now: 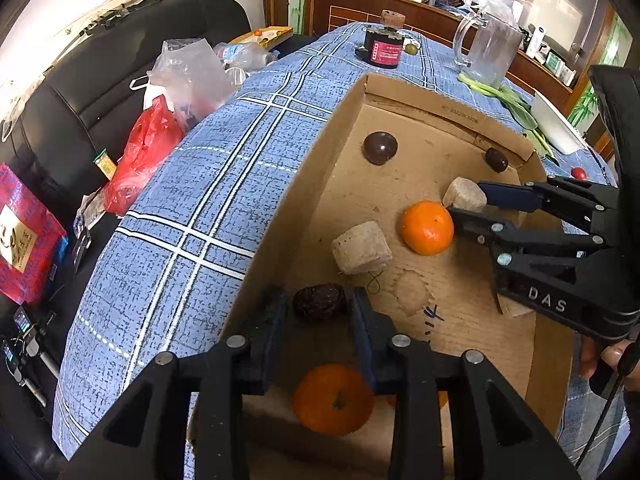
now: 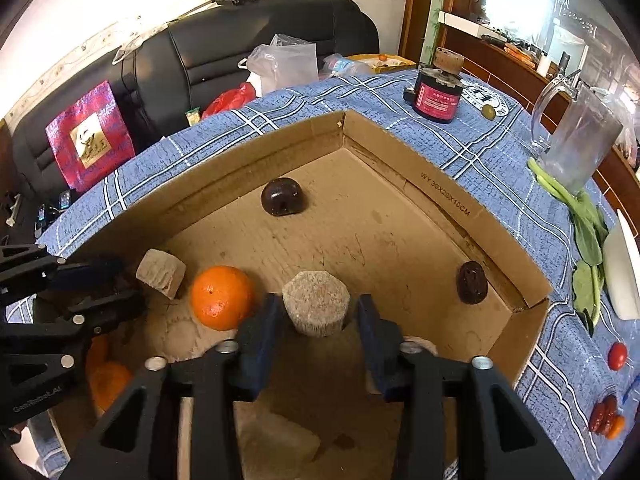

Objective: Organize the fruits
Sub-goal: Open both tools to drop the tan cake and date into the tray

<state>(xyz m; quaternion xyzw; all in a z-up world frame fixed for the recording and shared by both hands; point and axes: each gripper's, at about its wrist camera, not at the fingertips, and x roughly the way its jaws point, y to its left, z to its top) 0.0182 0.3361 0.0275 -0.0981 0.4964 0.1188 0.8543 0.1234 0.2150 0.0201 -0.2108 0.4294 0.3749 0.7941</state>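
An open cardboard box point(image 1: 440, 108) point(image 2: 440, 184) lies on the blue checked tablecloth. My left gripper point(image 1: 318, 312) point(image 2: 120, 284) stands open, a dark wrinkled fruit point(image 1: 320, 302) between its tips with small gaps either side. My right gripper point(image 2: 318, 320) point(image 1: 468, 202) is open around a beige block point(image 2: 316, 304) point(image 1: 464, 194) that rests on the box floor. An orange point(image 1: 427, 227) point(image 2: 222, 297) sits beside that block. A second orange point(image 1: 332, 398) point(image 2: 108, 384) lies under the left gripper. Two dark fruits point(image 2: 282, 196) point(image 2: 472, 282) and another beige block point(image 1: 362, 247) also lie inside.
Behind the box stand a black jar with a red label point(image 2: 436, 98) and a glass mug point(image 2: 576, 140). Leafy greens point(image 2: 584, 232), a white dish point(image 2: 624, 272), a cherry tomato point(image 2: 617, 356) and red fruits point(image 2: 604, 420) lie to its right. A black sofa point(image 1: 120, 60) holds plastic bags.
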